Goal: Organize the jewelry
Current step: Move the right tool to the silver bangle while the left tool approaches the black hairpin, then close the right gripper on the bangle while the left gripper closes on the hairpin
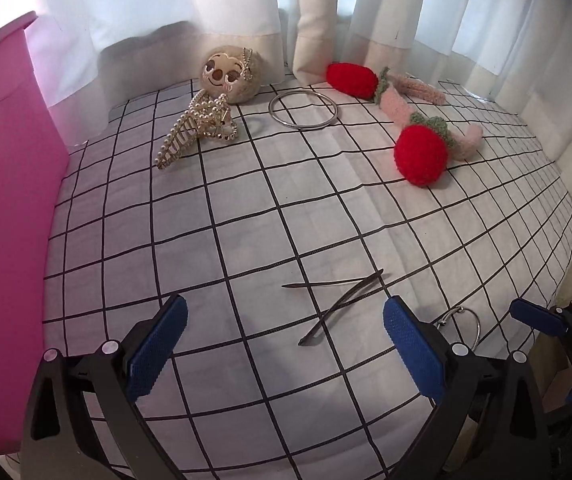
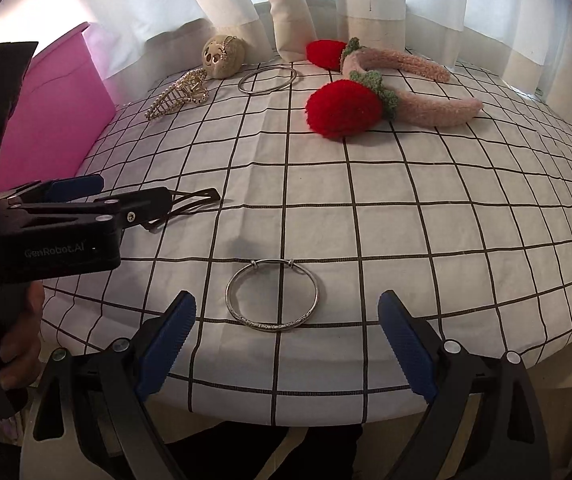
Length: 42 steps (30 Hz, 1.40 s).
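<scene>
my left gripper (image 1: 286, 354), jaws released, hangs over the hairpins (image 1: 339, 300); right gripper (image 2: 287, 344), released, frames the bangle (image 2: 272, 296) near the table edge (image 2: 325, 408) at 6 o'clock.

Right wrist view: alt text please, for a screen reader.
The open right gripper hovers over a silver bangle near the front edge of a grid-patterned tablecloth. At left, the left gripper reaches toward black hair clips; a strawberry headband lies behind.
</scene>
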Motion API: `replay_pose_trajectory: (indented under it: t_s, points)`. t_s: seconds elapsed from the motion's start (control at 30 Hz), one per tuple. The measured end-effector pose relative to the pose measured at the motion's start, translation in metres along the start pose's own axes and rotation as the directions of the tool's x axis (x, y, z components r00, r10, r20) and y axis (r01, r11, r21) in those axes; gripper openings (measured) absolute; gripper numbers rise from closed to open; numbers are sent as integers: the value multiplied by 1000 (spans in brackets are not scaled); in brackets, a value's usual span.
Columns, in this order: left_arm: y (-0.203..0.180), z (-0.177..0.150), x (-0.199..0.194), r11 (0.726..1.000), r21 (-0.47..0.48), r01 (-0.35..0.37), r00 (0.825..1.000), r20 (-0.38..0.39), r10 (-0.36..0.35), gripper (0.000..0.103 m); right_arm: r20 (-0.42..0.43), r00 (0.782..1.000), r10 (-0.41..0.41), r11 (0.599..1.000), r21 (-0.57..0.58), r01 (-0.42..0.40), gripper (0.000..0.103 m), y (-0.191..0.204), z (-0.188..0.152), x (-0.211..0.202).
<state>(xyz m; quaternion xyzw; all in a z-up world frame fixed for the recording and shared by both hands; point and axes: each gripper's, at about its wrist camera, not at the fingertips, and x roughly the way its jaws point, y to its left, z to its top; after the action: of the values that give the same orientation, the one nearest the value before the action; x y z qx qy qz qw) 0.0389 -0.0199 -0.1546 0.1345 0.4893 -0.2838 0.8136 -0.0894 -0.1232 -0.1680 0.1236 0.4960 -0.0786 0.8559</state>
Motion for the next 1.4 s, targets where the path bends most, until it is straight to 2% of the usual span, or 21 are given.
replay_pose_trajectory:
  t_s: [0.3,0.5,0.77,0.93,1.03,1.1,1.13,1.17,1.4]
  points:
    - [-6,-2,17,1000,27,12,1000,1,-12,97,17,993,-115,993,-32,115,88,6,-7,14]
    - [-5,-4,25,1000,-2,23,1000,-2,-23,97,38,992,-118,992,-30,119,88,6,-9,19]
    - [-11,-7,28,999,37,-7,999,49,5,94,65,991,-120,992,-40,123,88,7,-10,19]
    - [-9,-7,24,999,37,-36,997,64,33,75,70,992,-108,993,-47,112,87,8,-9,19]
    - [-6,-6,21,999,32,-36,997,74,33,55,69,992,-103,993,-47,106,85,9,-9,19]
    - [-5,-6,18,999,37,-31,996,84,28,25,80,992,-94,993,-65,99,68,11,-9,17]
    - [-5,-7,18,999,37,-29,996,86,26,19,83,992,-91,992,-76,97,63,13,-9,16]
    - [-4,-7,17,999,37,-26,996,87,23,16,87,993,-86,992,-84,93,54,15,-8,16]
    - [-3,-9,13,999,39,-24,995,99,21,11,83,994,-73,994,-79,79,54,15,-5,15]
